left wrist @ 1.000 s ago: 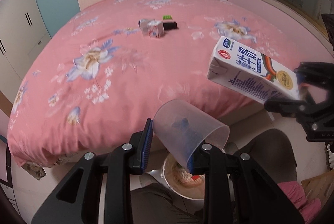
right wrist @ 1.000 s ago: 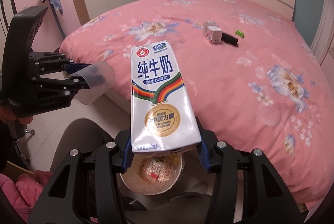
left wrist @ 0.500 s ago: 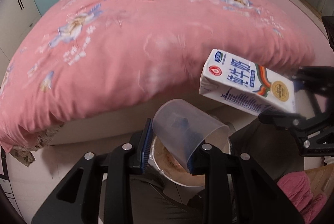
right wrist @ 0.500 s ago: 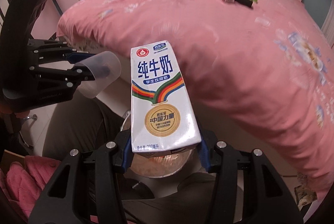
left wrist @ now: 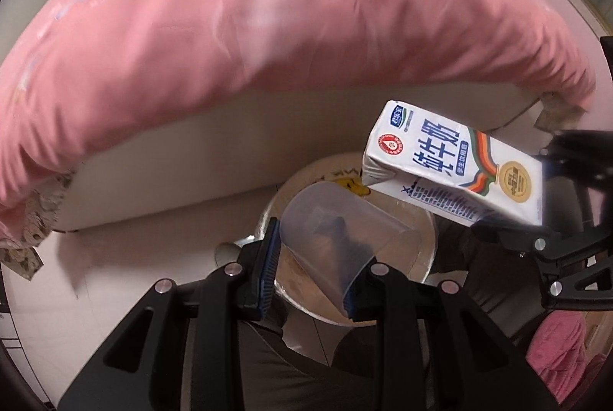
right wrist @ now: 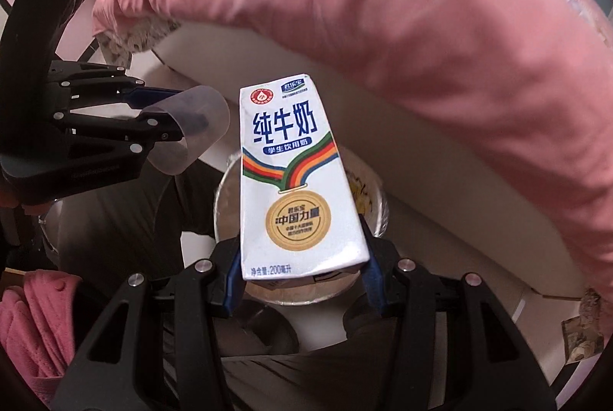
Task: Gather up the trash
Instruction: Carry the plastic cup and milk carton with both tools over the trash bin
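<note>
My left gripper (left wrist: 309,271) has its jaws clamped on a clear, soft plastic cup (left wrist: 341,238), squeezed so its wall bows between the blue pads; the cup's open mouth tips toward 4 o'clock. My right gripper (right wrist: 302,282) has its jaws closed on the bottom end of a white rectangular milk carton (right wrist: 295,177) with blue lettering, a rainbow stripe and a gold seal, its top pointing to 12 o'clock. From the left wrist view, that carton (left wrist: 452,164) sits at 2 o'clock of the cup, near it but apart.

Directly beneath both items I see a round, foil-rimmed paper bowl (right wrist: 377,210) on the pale floor (left wrist: 126,257), with some food residue inside. The pink bedspread (left wrist: 268,28) arcs across the top from 9 to 3 o'clock. A pink fleece garment (right wrist: 34,315) lies at 8 o'clock in the right wrist view.
</note>
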Tool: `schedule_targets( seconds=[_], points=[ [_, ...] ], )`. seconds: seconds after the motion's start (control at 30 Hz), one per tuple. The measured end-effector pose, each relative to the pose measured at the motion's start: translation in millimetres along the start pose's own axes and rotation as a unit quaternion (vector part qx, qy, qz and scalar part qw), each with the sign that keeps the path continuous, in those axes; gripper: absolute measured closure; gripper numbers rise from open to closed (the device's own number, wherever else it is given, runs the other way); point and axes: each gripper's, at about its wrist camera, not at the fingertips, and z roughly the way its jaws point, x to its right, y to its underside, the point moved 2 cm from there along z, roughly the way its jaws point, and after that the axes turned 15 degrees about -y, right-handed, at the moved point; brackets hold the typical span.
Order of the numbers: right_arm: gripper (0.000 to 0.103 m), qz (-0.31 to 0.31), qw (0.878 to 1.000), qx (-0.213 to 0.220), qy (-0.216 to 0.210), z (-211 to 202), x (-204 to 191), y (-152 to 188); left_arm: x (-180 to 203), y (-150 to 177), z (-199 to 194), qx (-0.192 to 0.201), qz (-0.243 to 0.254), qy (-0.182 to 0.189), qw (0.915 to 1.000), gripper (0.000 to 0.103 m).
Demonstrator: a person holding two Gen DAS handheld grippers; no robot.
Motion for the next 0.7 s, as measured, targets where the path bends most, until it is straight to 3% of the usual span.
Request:
schedule_targets(
  seconds=[0.7],
  points=[
    [0.052, 0.076, 0.992, -0.100, -0.025, 99, 44, 4, 18, 9, 106, -0.113, 0.004, 0.022, 0.9934, 0.073]
  ],
)
